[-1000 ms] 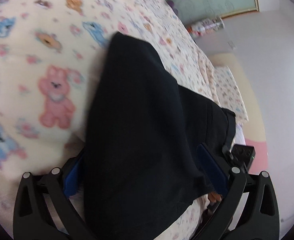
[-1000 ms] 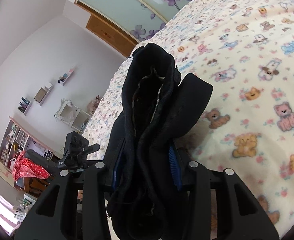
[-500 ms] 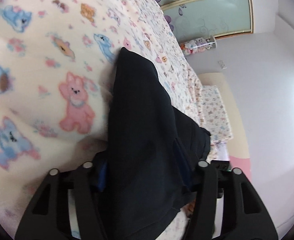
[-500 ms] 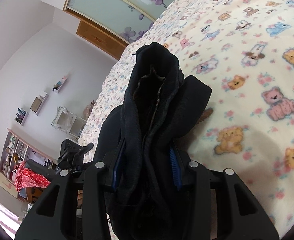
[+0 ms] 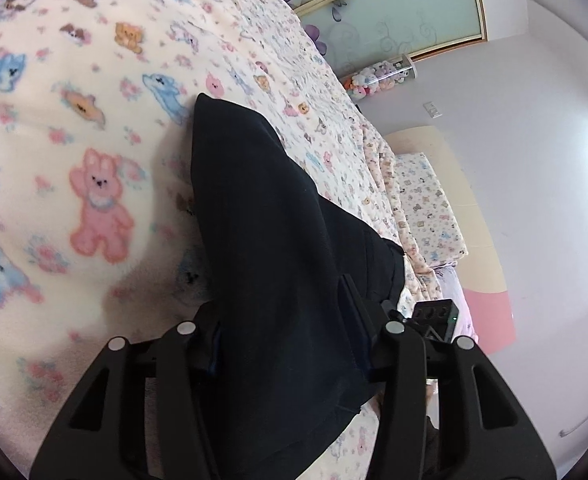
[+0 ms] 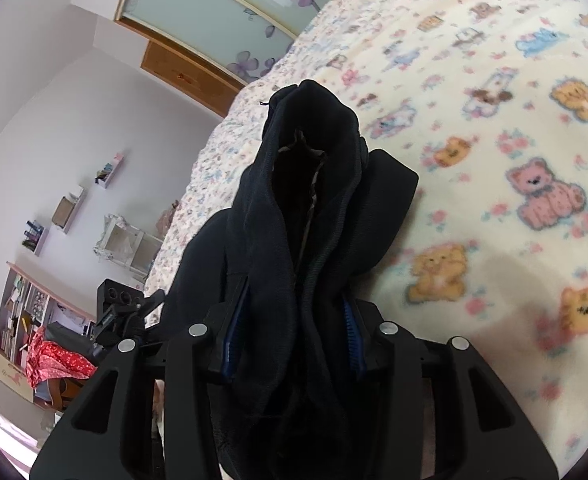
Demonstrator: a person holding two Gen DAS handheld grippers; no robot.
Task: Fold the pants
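The black pants point(image 5: 261, 220) hang between both grippers above the cream animal-print bedspread point(image 5: 93, 128). My left gripper point(image 5: 281, 320) is shut on the pants, with the cloth draped over and between its fingers. In the right wrist view, my right gripper point(image 6: 294, 320) is shut on a bunched, thick part of the pants point(image 6: 306, 184), which stands up in folds in front of it. The fingertips of both grippers are hidden by cloth. The other gripper's camera shows at the right of the left view point(image 5: 434, 316) and at the left of the right view point(image 6: 121, 300).
The bed point(image 6: 494, 120) fills most of both views. A pillow point(image 5: 426, 208) lies at the headboard. A wardrobe with flowered glass doors point(image 6: 221, 12), wall shelves point(image 6: 69, 208) and a red cloth point(image 6: 53, 364) stand beyond the bed's edge.
The left gripper has closed on the pants from a wider stance. Both grippers have shifted slightly over the bed with the pants still held.
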